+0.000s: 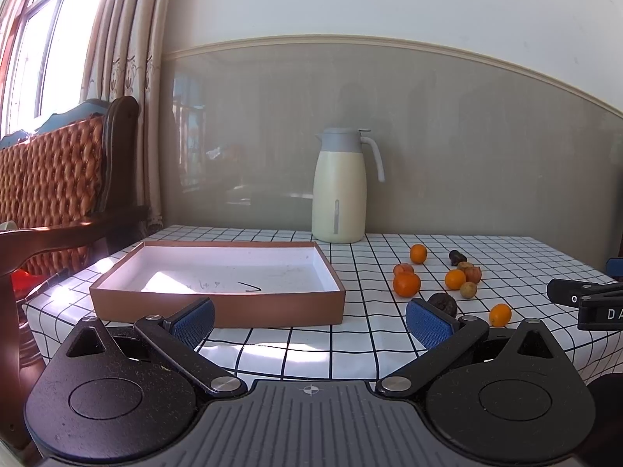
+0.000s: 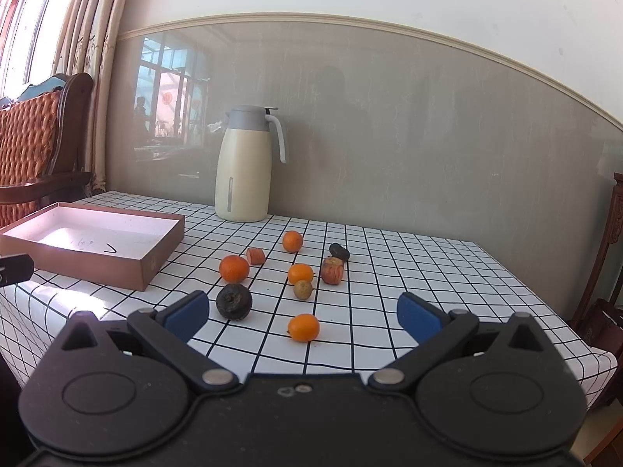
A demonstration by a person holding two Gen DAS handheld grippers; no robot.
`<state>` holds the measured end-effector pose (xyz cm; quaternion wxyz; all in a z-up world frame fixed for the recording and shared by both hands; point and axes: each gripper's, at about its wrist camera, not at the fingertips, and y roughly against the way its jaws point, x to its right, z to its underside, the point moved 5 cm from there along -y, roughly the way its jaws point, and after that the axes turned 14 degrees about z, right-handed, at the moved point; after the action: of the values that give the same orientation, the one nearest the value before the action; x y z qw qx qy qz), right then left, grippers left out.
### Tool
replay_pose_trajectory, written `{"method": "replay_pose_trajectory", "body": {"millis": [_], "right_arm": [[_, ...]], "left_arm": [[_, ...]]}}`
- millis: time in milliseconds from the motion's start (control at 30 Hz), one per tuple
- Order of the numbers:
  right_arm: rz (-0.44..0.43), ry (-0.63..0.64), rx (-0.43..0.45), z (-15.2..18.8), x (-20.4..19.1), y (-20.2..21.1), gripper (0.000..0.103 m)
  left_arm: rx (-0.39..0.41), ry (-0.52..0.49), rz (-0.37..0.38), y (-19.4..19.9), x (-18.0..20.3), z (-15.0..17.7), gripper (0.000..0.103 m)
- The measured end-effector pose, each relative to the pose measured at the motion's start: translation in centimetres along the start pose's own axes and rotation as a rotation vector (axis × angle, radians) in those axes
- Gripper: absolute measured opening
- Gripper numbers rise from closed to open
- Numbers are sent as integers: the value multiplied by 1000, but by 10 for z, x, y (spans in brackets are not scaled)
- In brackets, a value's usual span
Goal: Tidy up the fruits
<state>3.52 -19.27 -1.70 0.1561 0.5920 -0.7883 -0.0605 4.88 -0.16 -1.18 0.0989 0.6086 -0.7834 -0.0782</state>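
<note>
Fruits loose on the checkered tablecloth (image 2: 389,272), right of the box. Nearest orange (image 2: 303,327) sits between the right gripper (image 2: 303,313) fingers' line of sight, just ahead of them, not touched. Dark round fruit (image 2: 234,302) just beside the left blue pad (image 2: 186,315), small gap, no contact visible. Further back: bigger orange (image 2: 233,268), middle orange (image 2: 300,273), small brownish fruit (image 2: 303,289) touching or almost touching it, reddish chunk (image 2: 333,271), small reddish piece (image 2: 256,255), far orange (image 2: 292,241), dark small fruit (image 2: 338,251).

Right gripper jaws spread wide, nothing held. Left gripper (image 1: 310,321) jaws also spread wide, nothing held, hovering at the table's near edge in front of the box (image 1: 218,303).

Box is shallow, brown outside, white inside, pen marks on the floor, no fruit in it. It sits on the left part of the table. Cream jug (image 2: 243,165) with grey lid stands at the back by the wall. Wooden chair (image 1: 58,179) left, by curtain.
</note>
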Motion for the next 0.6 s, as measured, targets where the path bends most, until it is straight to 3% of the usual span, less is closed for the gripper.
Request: {"method": "replay_pose_trajectory", "body": {"millis": [600], "right_arm": [[-1,2,-1,0,1,-1,97]], "left_arm": [[-3,-5,4,-2,0,1,103]]}}
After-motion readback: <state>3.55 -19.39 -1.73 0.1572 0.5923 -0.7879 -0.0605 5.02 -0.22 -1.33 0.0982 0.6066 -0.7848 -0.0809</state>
